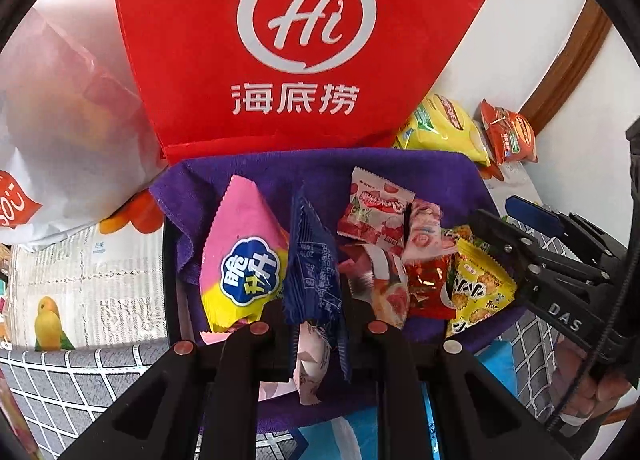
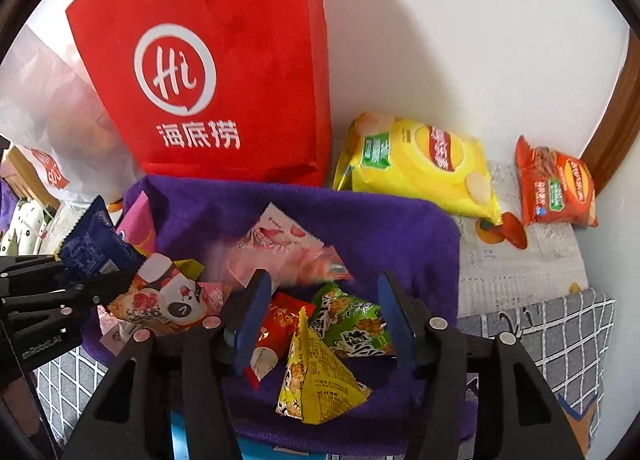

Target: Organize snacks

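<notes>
A purple-lined box [image 1: 420, 164] [image 2: 380, 228] holds several small snack packets. My left gripper [image 1: 316, 324] is shut on a dark blue packet [image 1: 314, 264] and holds it upright over the box beside a pink and yellow packet [image 1: 240, 256]; the blue packet also shows in the right wrist view [image 2: 96, 244]. My right gripper [image 2: 320, 300] is open and empty above the box, with a yellow triangular packet [image 2: 316, 376], a green packet [image 2: 352, 324] and a red packet [image 2: 280, 320] between its fingers. The right gripper shows in the left wrist view [image 1: 516, 228].
A red tote bag [image 1: 280, 40] [image 2: 208, 72] stands behind the box. A white plastic bag [image 1: 52, 132] lies to the left. A yellow chip bag [image 2: 420, 164] and an orange chip bag [image 2: 556, 184] lie at the right by the wall. A checked cloth [image 2: 560, 332] covers the surface.
</notes>
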The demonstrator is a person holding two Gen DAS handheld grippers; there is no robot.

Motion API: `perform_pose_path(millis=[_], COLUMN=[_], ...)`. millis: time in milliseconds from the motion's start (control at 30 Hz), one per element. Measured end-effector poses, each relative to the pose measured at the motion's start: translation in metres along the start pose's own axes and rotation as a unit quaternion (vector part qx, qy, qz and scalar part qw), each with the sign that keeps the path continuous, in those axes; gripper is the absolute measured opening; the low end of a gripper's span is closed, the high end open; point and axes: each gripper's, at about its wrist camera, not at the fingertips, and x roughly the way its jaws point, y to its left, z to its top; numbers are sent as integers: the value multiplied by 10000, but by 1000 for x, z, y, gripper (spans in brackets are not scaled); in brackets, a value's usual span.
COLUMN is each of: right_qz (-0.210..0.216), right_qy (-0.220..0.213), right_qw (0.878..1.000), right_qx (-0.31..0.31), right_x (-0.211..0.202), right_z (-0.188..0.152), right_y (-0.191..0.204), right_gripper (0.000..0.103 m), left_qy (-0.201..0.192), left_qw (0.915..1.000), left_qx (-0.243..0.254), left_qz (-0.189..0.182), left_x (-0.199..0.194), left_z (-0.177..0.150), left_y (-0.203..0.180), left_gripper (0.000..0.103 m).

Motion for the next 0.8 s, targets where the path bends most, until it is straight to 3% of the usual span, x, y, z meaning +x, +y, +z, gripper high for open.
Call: perform_pose_path(millis=[100,167,533,800], right_qz=[18,-6,-32,-250], right_qy=[-87,-149,-526,-628], right_qw=[9999,9999,9979,9976], right_qx=[48,73,385,157], right_x=[-7,-13,-68,-125], right_z=[2,2,-3,-31], right_y=[-1,-1,0,15], right_gripper=[56,56,59,60], left_qy=[-104,-184,-688,-956], left_qw=[9999,9998,9976,9949], left_qx=[-15,-23,106,306], left_qz=[-43,-29,-52,-45], left_x=[-8,-15,-65,-105], left_z=[0,1,-4,-23], left_y=[0,0,-17,-39], left_gripper=[27,49,56,63])
